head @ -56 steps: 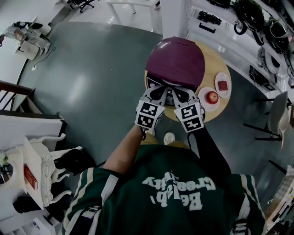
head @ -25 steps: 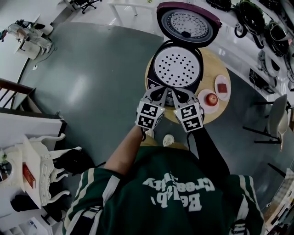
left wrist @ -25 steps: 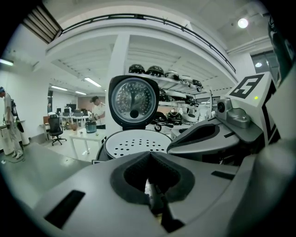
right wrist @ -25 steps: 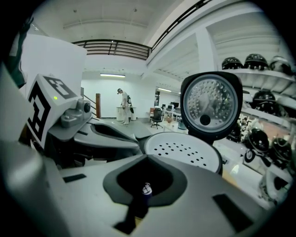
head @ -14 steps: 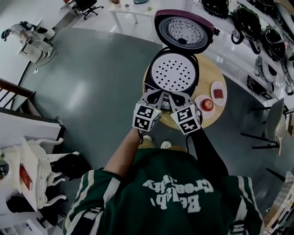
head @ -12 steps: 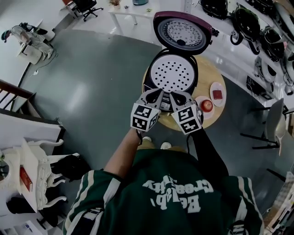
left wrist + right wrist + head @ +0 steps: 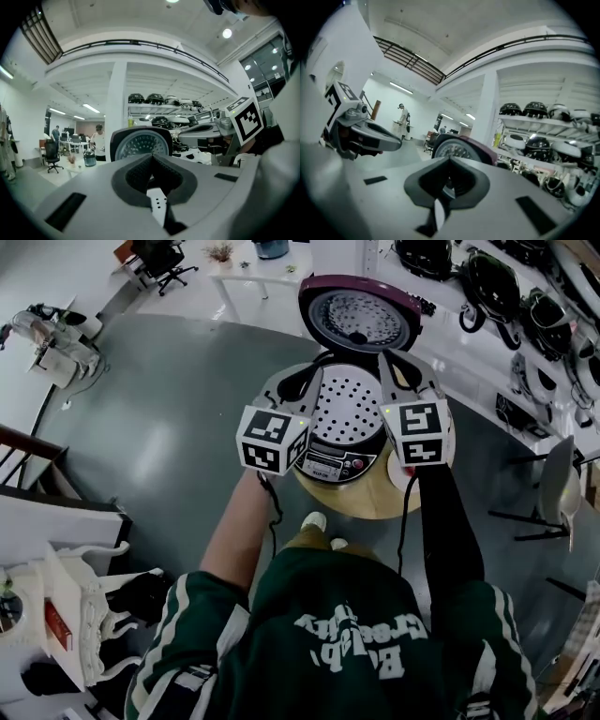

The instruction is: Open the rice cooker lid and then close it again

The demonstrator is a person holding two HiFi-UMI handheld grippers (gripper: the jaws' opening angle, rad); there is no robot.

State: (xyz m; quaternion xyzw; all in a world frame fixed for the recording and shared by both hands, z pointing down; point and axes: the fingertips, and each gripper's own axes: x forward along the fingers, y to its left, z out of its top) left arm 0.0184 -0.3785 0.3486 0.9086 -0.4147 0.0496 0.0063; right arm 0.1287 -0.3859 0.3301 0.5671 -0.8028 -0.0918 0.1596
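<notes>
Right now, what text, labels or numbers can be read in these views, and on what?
Shirt: white lettering, upside down, too warped to read.
Rice cooker panel: labels too small to read.
Left cube, right cube: square markers only, no words.

The person wears a dark green jersey (image 7: 337, 615) with white lettering (image 7: 354, 641) across it and white and cream stripes (image 7: 178, 615) on its shoulders. Beyond the jersey's right shoulder runs a long black sleeve (image 7: 452, 521). Just past the jersey's hem show pale shoes (image 7: 314, 520). The left gripper (image 7: 305, 381) and right gripper (image 7: 398, 371) are pale grey shells, each with a marker cube (image 7: 272, 439) of black-and-white squares and a thin black cable (image 7: 405, 521) trailing towards the jersey. Their jaws carry dark ribbed pads (image 7: 136, 174).
</notes>
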